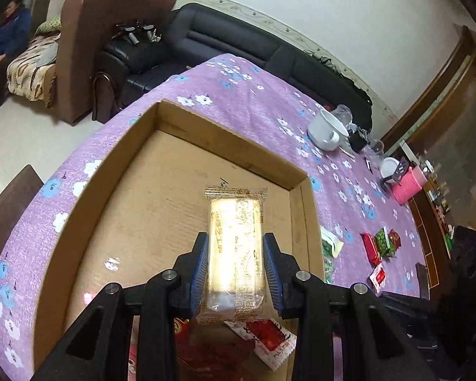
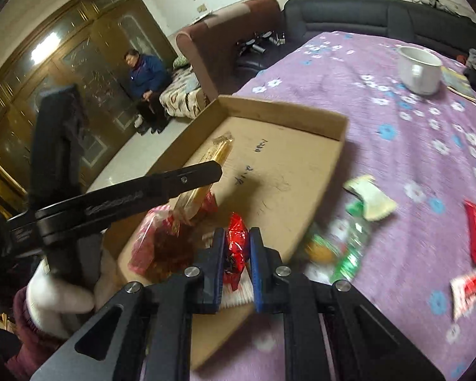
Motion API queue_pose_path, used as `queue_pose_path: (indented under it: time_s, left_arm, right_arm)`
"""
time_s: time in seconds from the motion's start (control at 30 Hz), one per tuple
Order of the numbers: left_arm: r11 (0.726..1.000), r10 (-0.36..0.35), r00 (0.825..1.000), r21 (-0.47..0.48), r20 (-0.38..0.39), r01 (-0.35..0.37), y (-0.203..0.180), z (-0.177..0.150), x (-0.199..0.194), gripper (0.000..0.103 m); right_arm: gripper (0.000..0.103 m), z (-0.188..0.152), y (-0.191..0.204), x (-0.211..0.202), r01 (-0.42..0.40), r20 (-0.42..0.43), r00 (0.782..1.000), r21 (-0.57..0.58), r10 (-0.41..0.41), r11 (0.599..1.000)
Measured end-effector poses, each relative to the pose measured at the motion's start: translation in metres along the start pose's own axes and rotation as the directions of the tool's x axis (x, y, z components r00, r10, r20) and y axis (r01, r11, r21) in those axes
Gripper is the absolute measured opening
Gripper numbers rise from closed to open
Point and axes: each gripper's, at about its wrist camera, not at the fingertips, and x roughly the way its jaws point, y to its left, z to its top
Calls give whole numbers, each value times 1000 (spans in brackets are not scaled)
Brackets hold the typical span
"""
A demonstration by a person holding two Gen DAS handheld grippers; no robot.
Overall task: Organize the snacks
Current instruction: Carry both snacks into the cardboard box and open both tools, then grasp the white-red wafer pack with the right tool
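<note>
the left gripper [image 1: 236, 263] grasps a pale wrapped cake bar [image 1: 234, 238] above the cardboard tray [image 1: 231, 133] while the right gripper [image 2: 236, 254] clenches a red snack packet [image 2: 237, 241] over its near edge, so both need lowering and releasing inside, leaving loose snacks [image 2: 349, 247] on the bench [image 2: 396, 165].

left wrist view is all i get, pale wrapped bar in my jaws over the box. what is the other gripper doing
Observer: The right gripper is shut on a red foil snack.
Operator: over the box too?
Observer: Yes, above the near end of the cardboard box.
Operator: who holds my gripper
Observer: A white-gloved hand with a maroon sleeve grips the left gripper's handle.
</note>
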Motion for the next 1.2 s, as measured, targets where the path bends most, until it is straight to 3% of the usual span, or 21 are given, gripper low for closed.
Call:
queue_pose_path:
  time_s: [0.13,0.17,0.23,0.27,0.47,0.6,0.7,0.83,1.0,1.2]
  left_arm:
    - [999,-26,1000,-39,10,26,8,3,-2,49]
    - [999,-28,1000,-44,13,29,8,4,-2,56]
    - [998,-37,999,-50,20,38,7,4,-5,58]
    - [998,-44,999,-51,23,45,6,4,-6,58]
    - [994,-97,995,-48,36,98,-10,-2,-20,64]
    - [987,-156,987,-39,34,157,-29,-7,-27,72]
    - [980,-194,981,-30,17,195,-47,-12,-25,74]
    - [977,-214,976,14,-33,215,-79,-22,-11,74]
    - [974,-216,970,50,-112,223,-112,-35,11,74]
    - [969,-207,968,111,-138,223,-138,-45,20,74]
  right_arm:
    - [16,4,0,13,20,-5,1000,0,-20,1000]
    - [21,5,-1,10,19,7,1000,7,-19,1000]
    - [34,6,-3,1,21,33,999,13,-21,1000]
    - [40,6,-6,-8,26,56,998,15,-27,1000]
    - [43,1,-46,-68,85,153,984,60,-93,995]
    - [54,-18,-102,-117,170,219,955,158,-202,973]
    - [54,-36,-148,-140,218,200,941,255,-272,942]
    - [54,-62,-187,-142,239,144,944,325,-298,915]
    - [54,-79,-195,-123,225,108,955,343,-276,912]
    - [54,-69,-192,-90,239,63,957,381,-283,893]
